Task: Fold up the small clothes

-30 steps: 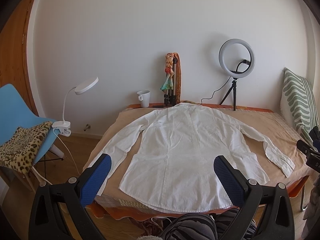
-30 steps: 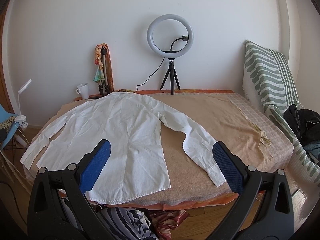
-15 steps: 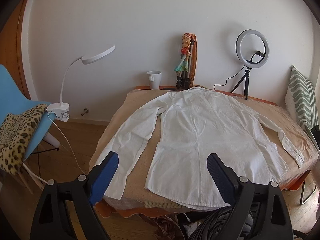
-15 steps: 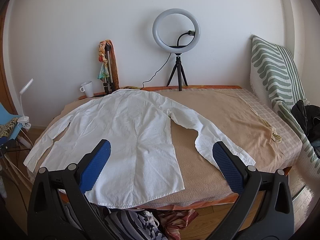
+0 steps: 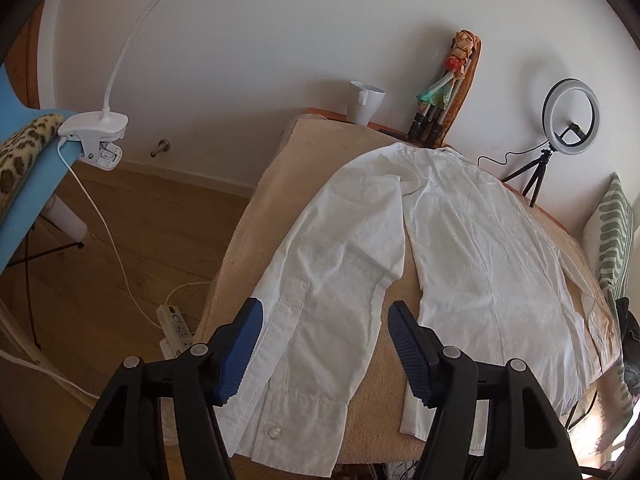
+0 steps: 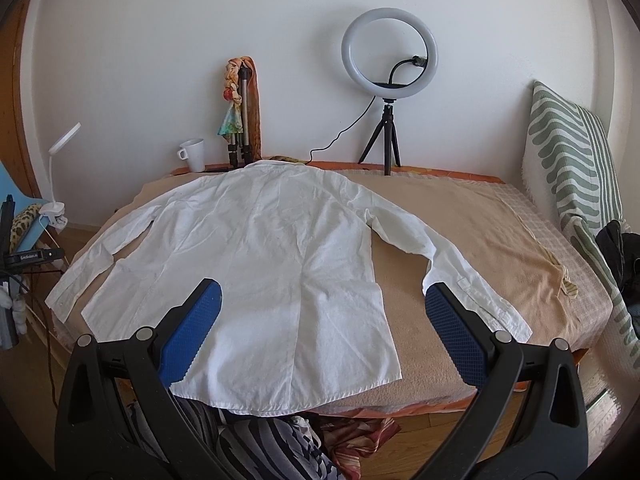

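Observation:
A white long-sleeved shirt (image 6: pixel 260 248) lies flat, back up, on the beige-covered table (image 6: pixel 500 232), collar toward the wall. My left gripper (image 5: pixel 324 320) hovers low over the shirt's left sleeve (image 5: pixel 332 280) near the cuff. Its jaws are closing, with the sleeve lying flat between the blue pads (image 5: pixel 240 352), which do not press on it. My right gripper (image 6: pixel 320 312) stands open above the shirt's hem near the table's front edge, with nothing gripped. The right sleeve (image 6: pixel 460 272) bends toward the front right, just beyond that gripper's right pad.
Along the wall stand a white mug (image 5: pixel 366 102), a doll on a folded tripod (image 6: pixel 240 112) and a ring light (image 6: pixel 390 52). A clip lamp (image 5: pixel 94 130) on a blue chair (image 5: pixel 24 184) and a power strip (image 5: pixel 174 324) lie left. A striped pillow (image 6: pixel 572 160) stands right.
The left gripper swung left and down from over the shirt's hem to the left sleeve, and its jaws narrowed. The right gripper drifted slightly closer to the shirt.

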Action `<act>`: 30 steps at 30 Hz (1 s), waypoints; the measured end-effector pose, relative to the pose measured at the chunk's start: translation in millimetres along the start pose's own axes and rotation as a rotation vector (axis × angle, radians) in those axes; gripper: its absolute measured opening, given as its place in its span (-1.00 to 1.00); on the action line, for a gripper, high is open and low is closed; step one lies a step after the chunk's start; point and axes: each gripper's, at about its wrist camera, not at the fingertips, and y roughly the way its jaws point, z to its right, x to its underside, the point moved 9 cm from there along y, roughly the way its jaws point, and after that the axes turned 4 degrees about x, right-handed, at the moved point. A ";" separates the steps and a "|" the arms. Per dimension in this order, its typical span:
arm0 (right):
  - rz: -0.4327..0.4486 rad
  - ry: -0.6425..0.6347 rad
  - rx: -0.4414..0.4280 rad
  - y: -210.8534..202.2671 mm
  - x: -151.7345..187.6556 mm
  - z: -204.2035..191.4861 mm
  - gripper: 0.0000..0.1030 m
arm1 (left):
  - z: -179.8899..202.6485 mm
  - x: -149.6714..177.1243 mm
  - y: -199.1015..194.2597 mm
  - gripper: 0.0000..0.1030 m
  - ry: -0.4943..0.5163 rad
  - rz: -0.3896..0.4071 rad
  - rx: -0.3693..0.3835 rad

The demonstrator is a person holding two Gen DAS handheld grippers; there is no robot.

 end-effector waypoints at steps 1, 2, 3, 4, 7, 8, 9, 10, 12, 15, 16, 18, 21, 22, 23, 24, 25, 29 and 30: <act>-0.005 -0.006 -0.005 0.3 0.6 -3.5 1.00 | -3.4 -3.2 9.2 0.29 -0.009 -0.013 0.003; -0.008 -0.012 -0.007 0.4 0.8 -6.6 1.00 | -5.3 -6.4 18.4 0.29 -0.013 -0.025 0.011; -0.010 -0.018 -0.007 0.1 1.0 -9.2 1.00 | -7.2 -9.3 27.1 0.29 -0.012 -0.038 0.019; -0.011 -0.022 -0.006 -0.3 1.2 -12.0 1.00 | -8.2 -12.2 35.1 0.29 -0.008 -0.047 0.020; -0.020 -0.034 -0.005 -2.4 2.4 -20.2 1.00 | -9.3 -20.2 56.7 0.28 0.009 -0.073 0.023; -0.022 -0.039 -0.003 -3.0 2.6 -23.1 1.00 | -11.5 -22.5 63.4 0.28 0.017 -0.083 0.014; -0.024 -0.045 0.001 -3.7 2.4 -25.7 1.00 | -14.5 -25.6 70.2 0.28 0.021 -0.090 0.002; -0.025 -0.050 0.007 -4.7 2.2 -28.3 1.00 | -16.4 -27.0 75.0 0.28 0.021 -0.096 -0.003; -0.027 -0.060 0.019 -7.2 1.3 -33.2 1.00 | -20.5 -29.1 83.5 0.28 0.014 -0.109 0.007; -0.031 -0.072 0.034 -10.6 0.3 -41.0 1.00 | -26.7 -29.3 92.5 -0.02 -0.020 -0.130 0.049; -0.032 -0.074 0.037 -12.0 -0.2 -43.7 1.00 | -28.6 -28.3 95.1 -0.13 -0.040 -0.139 0.064; -0.032 -0.077 0.044 -14.5 -2.2 -49.8 1.00 | -31.4 -29.3 94.5 -0.36 -0.064 -0.127 0.086; -0.028 -0.087 0.047 -18.5 -6.0 -61.7 1.00 | -28.0 -30.4 91.0 -0.89 -0.054 -0.116 0.133; -0.027 -0.091 0.045 -19.9 -7.6 -66.8 1.00 | -25.1 -32.5 90.4 -0.96 -0.050 -0.108 0.146; -0.024 -0.096 0.043 -21.9 -9.0 -71.2 1.00 | -22.9 -33.8 87.8 -0.98 -0.046 -0.097 0.162; -0.018 -0.102 0.040 -24.4 -10.4 -75.6 1.00 | -20.4 -35.5 84.7 -0.99 -0.043 -0.085 0.175; -0.011 -0.110 0.038 -26.7 -11.7 -79.5 1.00 | -17.4 -37.5 81.9 -1.00 -0.039 -0.076 0.185; 0.014 -0.129 0.034 -33.2 -13.9 -88.3 1.00 | 3.4 -48.5 71.2 -1.00 -0.012 -0.050 0.211; 0.014 -0.131 0.030 -33.1 -12.5 -89.7 1.00 | 10.6 -51.3 66.9 -1.00 -0.008 -0.040 0.227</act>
